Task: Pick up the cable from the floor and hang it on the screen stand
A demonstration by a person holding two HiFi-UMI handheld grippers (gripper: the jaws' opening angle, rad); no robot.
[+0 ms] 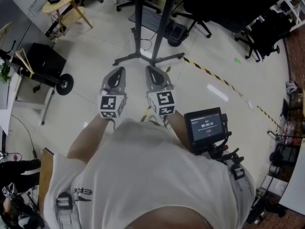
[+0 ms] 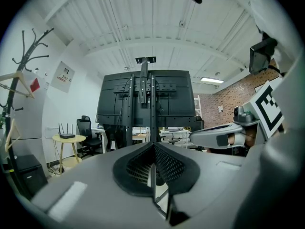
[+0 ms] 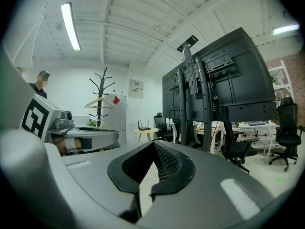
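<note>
1. Your left hand-held gripper has its jaws pressed together on nothing and points about level.
2. Your right hand-held gripper sits just beside it, its jaws likewise closed and empty.
3. The screen stand rises from the pale floor straight ahead of both. Its black legs spread just beyond the gripper tips.
4. What looks like a thin dark cable lies on the floor between the stand's legs, clear of both grippers.

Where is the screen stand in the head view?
The screen stand is top centre, its base just beyond the tips of the left gripper and right gripper, striped floor tape running off to its right.
</note>
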